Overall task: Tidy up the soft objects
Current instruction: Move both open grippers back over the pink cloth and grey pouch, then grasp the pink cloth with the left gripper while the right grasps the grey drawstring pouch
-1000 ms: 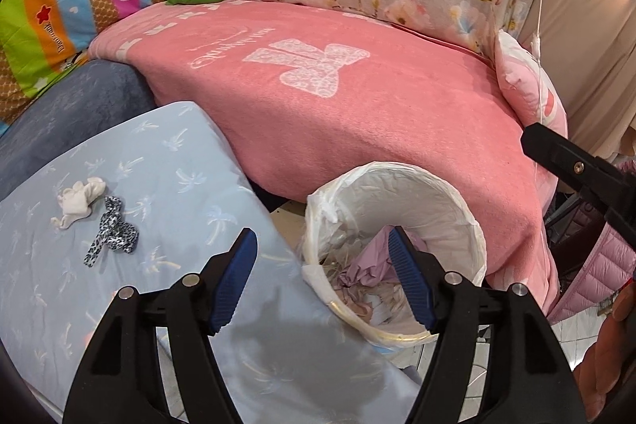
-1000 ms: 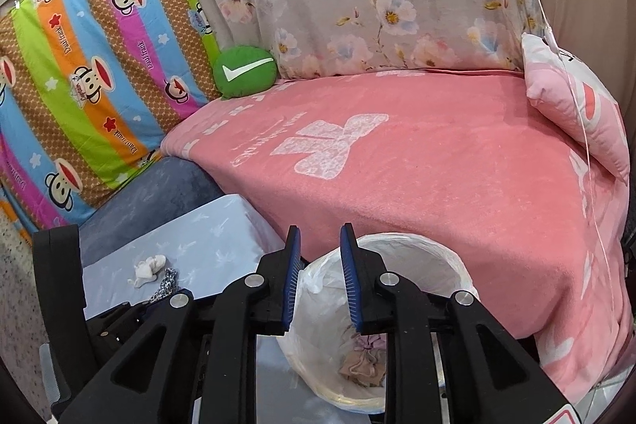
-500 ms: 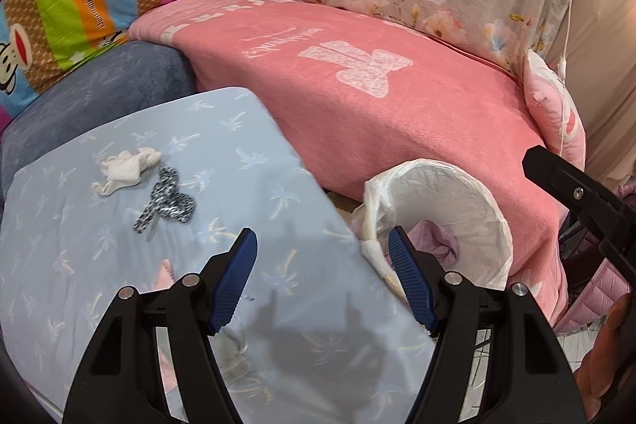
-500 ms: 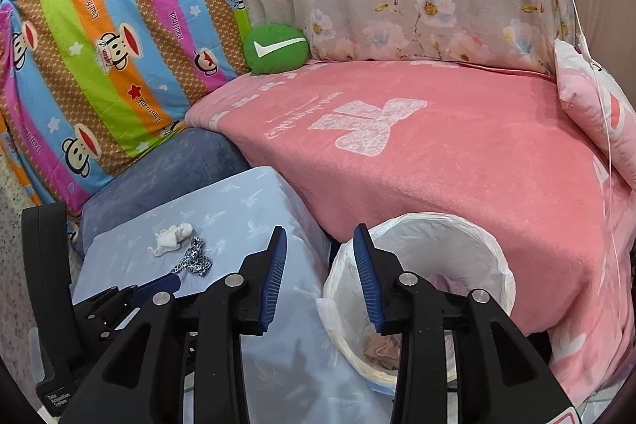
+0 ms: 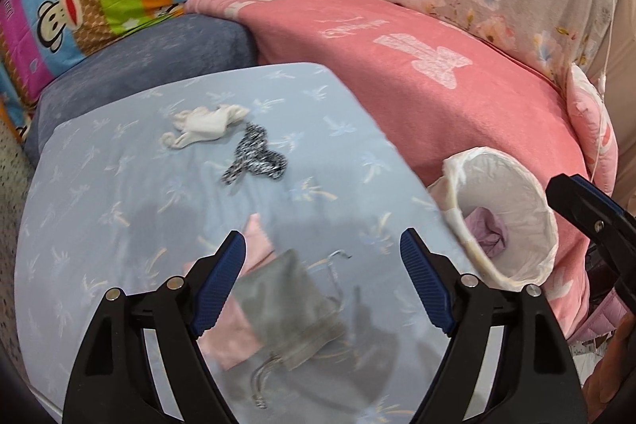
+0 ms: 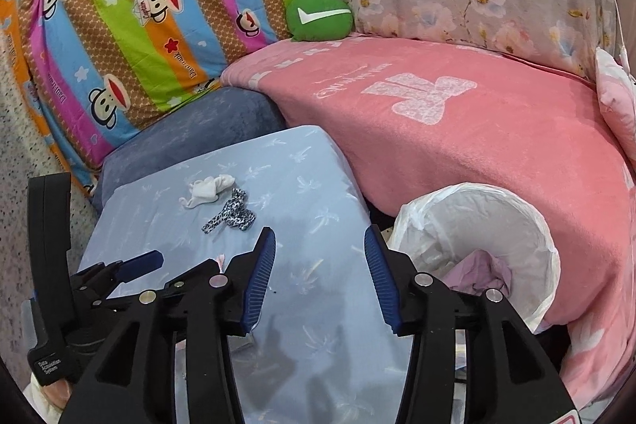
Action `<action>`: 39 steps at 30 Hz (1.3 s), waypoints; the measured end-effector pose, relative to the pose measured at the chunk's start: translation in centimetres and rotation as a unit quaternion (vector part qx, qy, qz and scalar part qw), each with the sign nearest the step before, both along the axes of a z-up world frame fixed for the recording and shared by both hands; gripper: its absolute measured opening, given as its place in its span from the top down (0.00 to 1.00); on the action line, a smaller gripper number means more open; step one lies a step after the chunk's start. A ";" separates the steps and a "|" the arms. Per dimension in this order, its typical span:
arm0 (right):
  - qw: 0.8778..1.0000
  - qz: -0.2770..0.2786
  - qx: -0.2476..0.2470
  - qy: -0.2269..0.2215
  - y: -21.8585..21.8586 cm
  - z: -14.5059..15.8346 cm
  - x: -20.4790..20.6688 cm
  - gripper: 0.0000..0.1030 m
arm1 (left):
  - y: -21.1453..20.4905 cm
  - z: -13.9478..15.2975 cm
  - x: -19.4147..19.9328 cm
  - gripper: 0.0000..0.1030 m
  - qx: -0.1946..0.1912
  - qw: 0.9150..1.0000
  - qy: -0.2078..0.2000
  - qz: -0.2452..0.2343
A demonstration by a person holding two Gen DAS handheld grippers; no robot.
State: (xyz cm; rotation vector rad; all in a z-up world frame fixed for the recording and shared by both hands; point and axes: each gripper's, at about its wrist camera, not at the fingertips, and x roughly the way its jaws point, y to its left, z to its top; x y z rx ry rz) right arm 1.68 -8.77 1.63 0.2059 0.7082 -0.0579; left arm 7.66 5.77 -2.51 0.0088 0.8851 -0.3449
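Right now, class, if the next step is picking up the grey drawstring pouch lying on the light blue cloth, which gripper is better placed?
Left. The left gripper hangs directly over the grey drawstring pouch, jaws opening around empty air. The right gripper, also opening, faces bare light blue cloth beside the white lined bin.

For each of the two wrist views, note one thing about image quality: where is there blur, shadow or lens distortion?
Left wrist view: the grey pouch and pink cloth near the left gripper look smeared; gripper shadows darken the blue sheet. Right wrist view: sharper; the fisheye curves the pink blanket; shadows fall below the right gripper.
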 end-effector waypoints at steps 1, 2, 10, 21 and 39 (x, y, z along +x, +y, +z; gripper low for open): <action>1.000 0.004 0.001 0.004 0.5 -0.3 0.0 0.53 | 0.5 -0.3 0.0 0.26 0.003 1.000 0.002 0.007; 1.000 0.007 0.001 0.006 0.8 -0.6 0.0 0.51 | 1.1 -0.6 0.0 0.26 0.006 1.000 0.005 0.013; 0.998 0.048 -0.004 0.042 4.7 -4.1 0.4 0.48 | 4.6 -2.8 -0.5 0.23 0.019 0.998 0.030 0.044; 0.992 0.081 0.004 0.098 8.6 -9.6 1.8 0.48 | 8.4 -5.9 -1.2 0.23 0.026 0.995 0.066 0.075; 0.981 0.102 -0.002 0.163 10.5 -15.2 4.0 0.69 | 8.9 -9.1 -0.5 0.25 0.015 0.993 0.098 0.061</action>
